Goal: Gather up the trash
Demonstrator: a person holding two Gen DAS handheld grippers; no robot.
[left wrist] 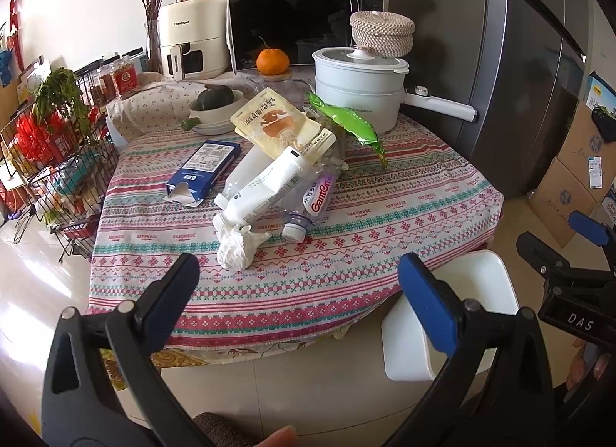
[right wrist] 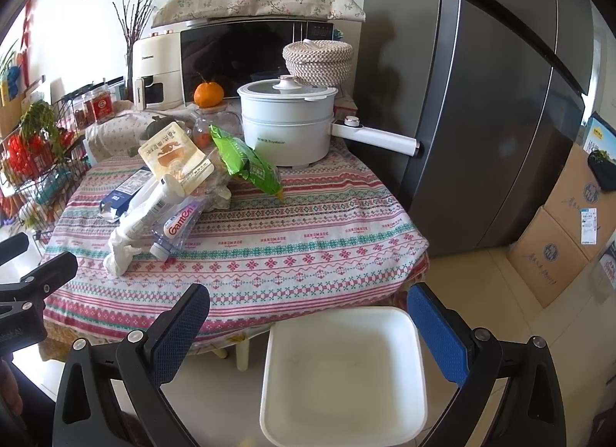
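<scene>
A pile of trash lies on the patterned tablecloth [left wrist: 346, 239]: a crumpled white tissue [left wrist: 235, 248], a clear plastic bottle [left wrist: 308, 200] with a "GamEn" label, a white tube [left wrist: 265, 189], a yellow snack pouch [left wrist: 277, 125], a blue carton [left wrist: 204, 168] and a green wrapper [left wrist: 350, 123]. A white square bin [right wrist: 342, 374] stands on the floor in front of the table. My left gripper [left wrist: 296, 300] is open and empty, short of the table edge. My right gripper [right wrist: 308, 323] is open and empty above the bin.
A white electric pot [right wrist: 287, 123] with a long handle, an orange [right wrist: 208, 94], a microwave [right wrist: 254, 58] and an air fryer [left wrist: 190, 44] stand at the back. A wire rack [left wrist: 54, 162] stands left. A grey fridge [right wrist: 492, 100] and cardboard boxes [right wrist: 562, 243] stand right.
</scene>
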